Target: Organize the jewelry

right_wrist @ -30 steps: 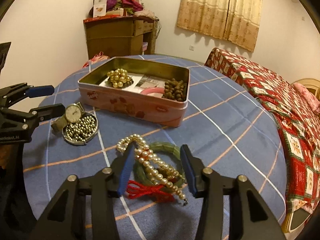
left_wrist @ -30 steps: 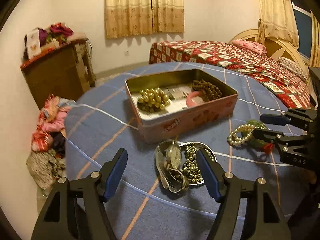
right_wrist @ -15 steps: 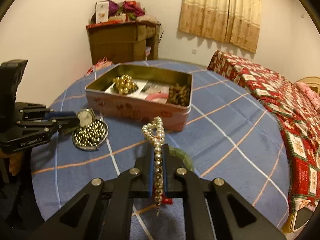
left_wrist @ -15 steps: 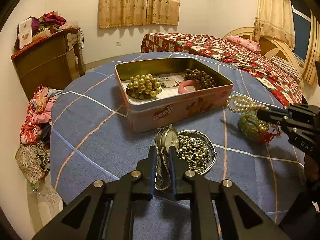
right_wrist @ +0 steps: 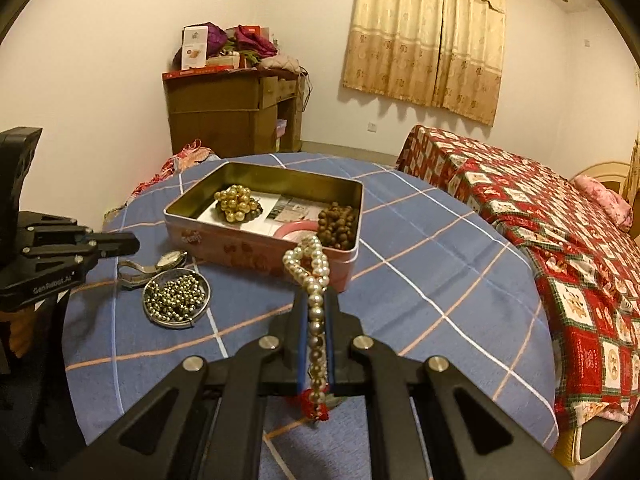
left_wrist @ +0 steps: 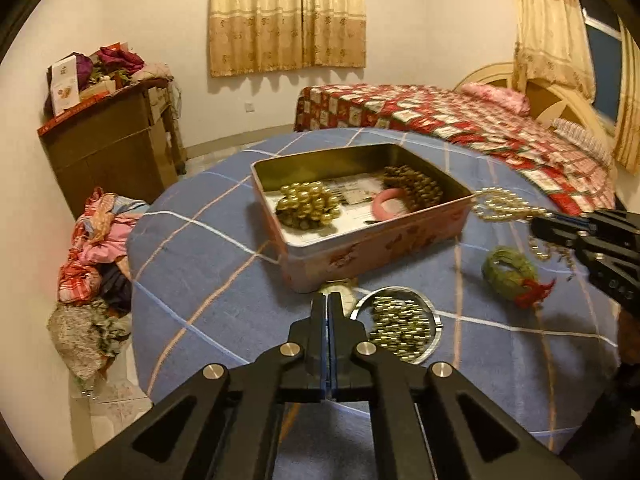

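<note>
A pink tin box stands on the blue round table, holding gold beads, a pink bangle and brown beads. My right gripper is shut on the pearl necklace and holds it lifted in front of the box; it also shows in the left wrist view. My left gripper is shut and looks empty, raised above the table. The wristwatch lies on the table beside the round dish of small beads.
A green bangle with red thread lies on the table right of the dish. A wooden cabinet stands at the wall, clothes lie on the floor, and a bed with a red quilt is on the right.
My left gripper closed near the watch, then rose and pulled back; the watch stays on the table. My right gripper closed on the pearl necklace and lifted it toward the box.
</note>
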A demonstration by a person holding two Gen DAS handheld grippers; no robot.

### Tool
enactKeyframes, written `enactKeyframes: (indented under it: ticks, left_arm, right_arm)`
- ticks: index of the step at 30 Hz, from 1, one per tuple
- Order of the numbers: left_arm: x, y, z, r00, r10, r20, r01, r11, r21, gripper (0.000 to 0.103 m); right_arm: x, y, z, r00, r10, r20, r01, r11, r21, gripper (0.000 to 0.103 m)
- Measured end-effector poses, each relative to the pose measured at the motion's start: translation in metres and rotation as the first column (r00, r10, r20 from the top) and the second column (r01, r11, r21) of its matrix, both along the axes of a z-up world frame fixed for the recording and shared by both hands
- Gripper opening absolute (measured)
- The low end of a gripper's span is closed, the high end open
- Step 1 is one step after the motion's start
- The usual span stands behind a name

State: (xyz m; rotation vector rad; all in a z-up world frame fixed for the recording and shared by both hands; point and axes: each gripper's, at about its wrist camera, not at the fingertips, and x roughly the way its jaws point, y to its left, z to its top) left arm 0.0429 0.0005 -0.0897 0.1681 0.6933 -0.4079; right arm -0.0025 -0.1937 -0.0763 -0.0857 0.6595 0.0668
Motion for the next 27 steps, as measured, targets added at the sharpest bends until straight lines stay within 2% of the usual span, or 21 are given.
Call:
enactKeyframes:
  ticks: [1, 2, 3, 9, 13, 15, 17, 21, 27]
  left_arm:
    - [0.001, -0.002, -0.002, 1.0, 0.005, 0.003, -0.005, 1.0, 0.026, 0.027]
    - [0.001, -0.004, -0.003, 1.0, 0.008, 0.01, -0.009, 0.999, 0.037, 0.059]
    - [0.0, -0.004, -0.004, 0.999, 0.013, 0.031, -0.014, 0.999, 0.037, 0.072]
    - [0.013, -0.014, -0.012, 1.0, -0.011, 0.006, 0.011, 1.0, 0.025, 0.071]
    - [0.029, -0.016, -0.023, 0.999, 0.005, -0.054, -0.004, 1.0, 0.026, 0.069]
    - [0.034, -0.015, -0.027, 0.995, -0.009, -0.095, 0.01, 1.0, 0.008, 0.044]
    - [0.034, -0.015, -0.029, 0.992, -0.035, -0.124, 0.033, 0.999, -0.018, 0.034]
    - [0.027, -0.013, -0.027, 0.993, -0.026, -0.111, 0.024, 1.0, -0.016, 0.033]
    - [0.011, -0.003, 0.003, 1.0, -0.001, -0.005, 0.001, 1.0, -0.012, 0.033]
  right_arm:
    - [0.0, -0.001, 0.0, 1.0, 0.0, 0.0, 0.0, 1.0, 0.003, 0.009]
    - [0.0, -0.001, -0.001, 1.0, 0.0, -0.002, 0.0, 1.0, 0.004, 0.009]
    - [-0.001, -0.002, -0.001, 1.0, 0.0, -0.004, 0.0, 1.0, 0.005, 0.009]
    - [-0.001, -0.003, -0.008, 1.0, 0.002, -0.017, -0.002, 1.0, 0.011, 0.009]
    - [-0.001, -0.002, -0.01, 1.0, 0.002, -0.018, -0.002, 1.0, 0.01, 0.009]
    - [-0.001, -0.002, -0.011, 1.0, 0.001, -0.017, -0.001, 1.0, 0.01, 0.009]
    - [-0.002, -0.002, -0.011, 1.0, 0.001, -0.017, -0.001, 1.0, 0.009, 0.009]
    - [-0.002, -0.002, -0.011, 1.0, 0.005, -0.016, -0.005, 1.0, 0.01, 0.009]
    - [-0.006, 0.0, -0.003, 1.0, 0.002, 0.014, -0.002, 1.0, -0.006, 0.009]
